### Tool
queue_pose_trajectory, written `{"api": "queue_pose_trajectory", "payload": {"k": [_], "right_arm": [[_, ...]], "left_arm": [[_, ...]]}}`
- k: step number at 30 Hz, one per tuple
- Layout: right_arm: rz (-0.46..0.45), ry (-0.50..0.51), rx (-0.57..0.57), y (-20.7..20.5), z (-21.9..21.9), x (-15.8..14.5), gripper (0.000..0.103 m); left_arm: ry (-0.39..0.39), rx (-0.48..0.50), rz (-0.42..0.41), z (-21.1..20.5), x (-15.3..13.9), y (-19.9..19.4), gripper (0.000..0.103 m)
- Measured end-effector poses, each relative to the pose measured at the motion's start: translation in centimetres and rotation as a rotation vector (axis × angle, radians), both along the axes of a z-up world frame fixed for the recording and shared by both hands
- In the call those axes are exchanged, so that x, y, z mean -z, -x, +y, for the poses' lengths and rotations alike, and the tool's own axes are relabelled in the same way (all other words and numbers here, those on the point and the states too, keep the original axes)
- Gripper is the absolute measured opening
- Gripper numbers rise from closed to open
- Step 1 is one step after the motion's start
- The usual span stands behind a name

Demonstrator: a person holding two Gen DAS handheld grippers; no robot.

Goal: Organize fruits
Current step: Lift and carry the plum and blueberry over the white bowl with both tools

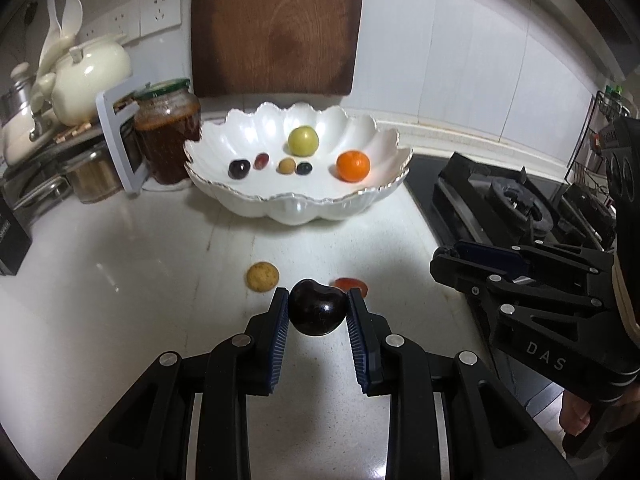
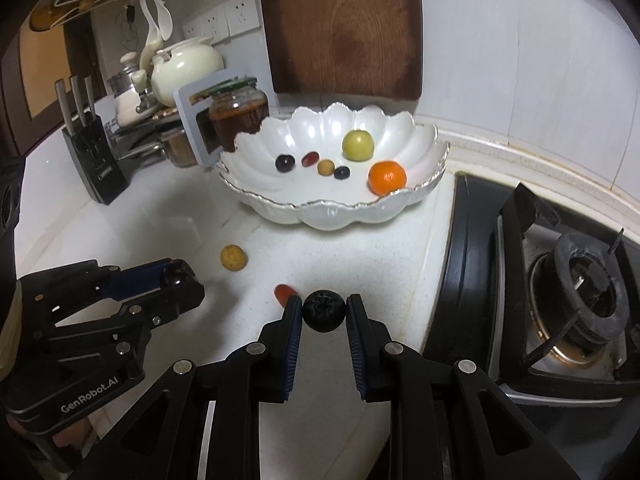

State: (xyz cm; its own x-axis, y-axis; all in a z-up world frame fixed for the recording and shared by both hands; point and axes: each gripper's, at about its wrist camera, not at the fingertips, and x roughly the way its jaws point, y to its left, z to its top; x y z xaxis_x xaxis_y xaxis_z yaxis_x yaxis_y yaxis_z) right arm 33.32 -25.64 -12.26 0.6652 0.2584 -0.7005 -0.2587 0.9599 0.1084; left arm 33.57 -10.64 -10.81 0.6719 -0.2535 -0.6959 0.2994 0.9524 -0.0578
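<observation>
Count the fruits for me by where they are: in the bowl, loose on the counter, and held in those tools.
In the white bowl: 6
Loose on the counter: 2
Held in the left tool: 1, a dark cherry
Held in the right tool: 1, a blueberry
Total: 10

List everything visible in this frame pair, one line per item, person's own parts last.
Bowl: 1, white scalloped, back of counter.
Fruits in bowl: 6; green, orange, dark cherry, red grape, tan, dark berry.
Tan fruit: 1, loose on counter.
Red fruit: 1, loose on counter.
Jar: 1, brown contents, left of bowl.
Cutting board: 1, brown, against wall.
Teapot: 1, cream, far left.
Knife block: 1, black.
Stove: 1, black, right.
Left gripper: holds dark cherry.
Right gripper: holds blueberry.
</observation>
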Motion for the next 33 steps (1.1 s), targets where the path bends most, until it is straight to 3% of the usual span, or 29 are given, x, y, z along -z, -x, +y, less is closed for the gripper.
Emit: {"api": "queue_pose_trajectory", "payload": {"k": [33], "right_arm": [[-0.235,-0.031,0.075,1.4,1.7,-7.4,0.024]], "left_arm": [[0.028,-0.015,-0.220,3.1,-8.0,0.6,0.029]]}}
